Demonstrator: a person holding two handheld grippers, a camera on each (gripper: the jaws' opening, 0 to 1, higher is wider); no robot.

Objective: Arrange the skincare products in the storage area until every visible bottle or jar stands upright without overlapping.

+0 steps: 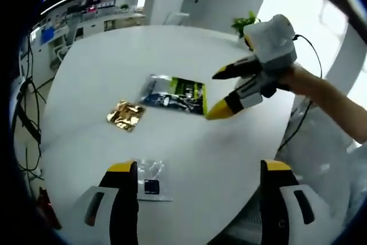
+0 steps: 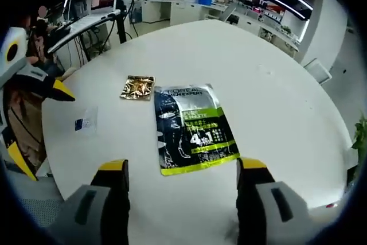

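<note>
Both my grippers, left [image 1: 198,170] and right [image 2: 180,167], stood wide and empty above the white table [image 2: 264,84]. The dark sachet [image 2: 192,127] lay flat just ahead; pinching thin foil risked slippage.

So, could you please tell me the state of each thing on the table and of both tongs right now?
Large sachet: lying flat, printed side up, untouched.
Gold sachet: lying flat beside the large sachet's corner, apart from it.
Clear sachet: lying flat, off on its own.
Left tongs: open, empty, above the clear sachet.
Right tongs: open, empty, over the large sachet's near edge.
</note>
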